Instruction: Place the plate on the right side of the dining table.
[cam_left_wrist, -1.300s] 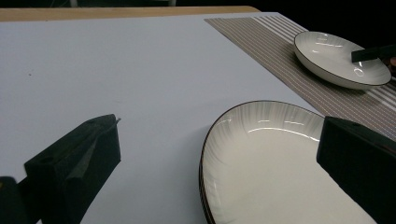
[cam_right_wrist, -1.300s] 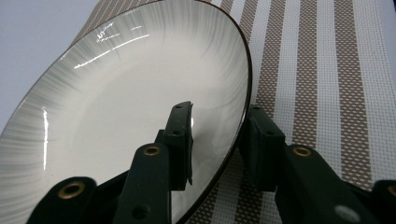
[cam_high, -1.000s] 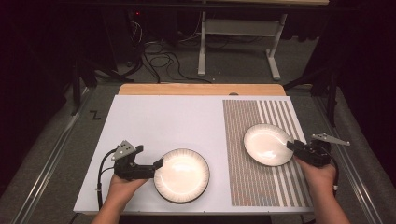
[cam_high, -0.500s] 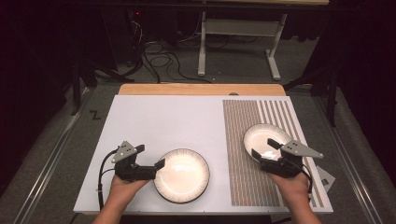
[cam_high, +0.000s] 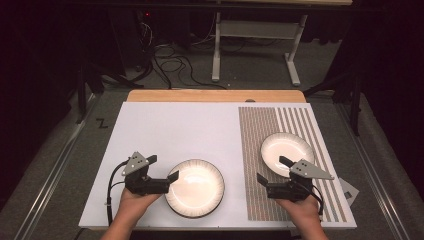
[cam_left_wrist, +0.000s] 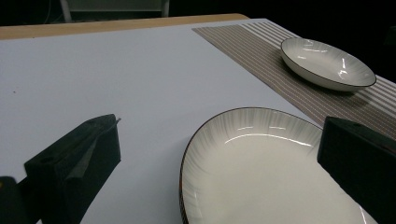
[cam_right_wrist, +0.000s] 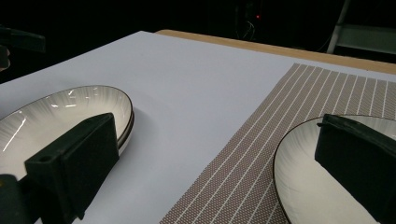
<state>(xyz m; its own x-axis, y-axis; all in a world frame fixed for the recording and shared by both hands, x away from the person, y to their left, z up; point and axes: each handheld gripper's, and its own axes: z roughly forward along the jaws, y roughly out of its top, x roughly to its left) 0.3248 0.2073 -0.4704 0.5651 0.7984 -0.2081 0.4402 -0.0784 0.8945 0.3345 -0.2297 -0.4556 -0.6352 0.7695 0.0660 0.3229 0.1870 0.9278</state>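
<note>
On the table's striped mat (cam_high: 295, 125), small plate (cam_high: 285, 151) set down; right gripper (cam_high: 272, 170) jaws just opened wide, empty; stacked plates (cam_high: 196, 187) remain by open left gripper (cam_high: 170, 176).

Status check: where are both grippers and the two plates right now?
Left gripper open at large plate. Right gripper open, jaws just opened, nothing between, beside small plate on striped mat. Nothing in the way.

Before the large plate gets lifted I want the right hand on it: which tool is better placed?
Left. The left tool sits open at the large plate's rim. The right tool, jaws just opened and empty, is beside the small plate on the striped mat.
</note>
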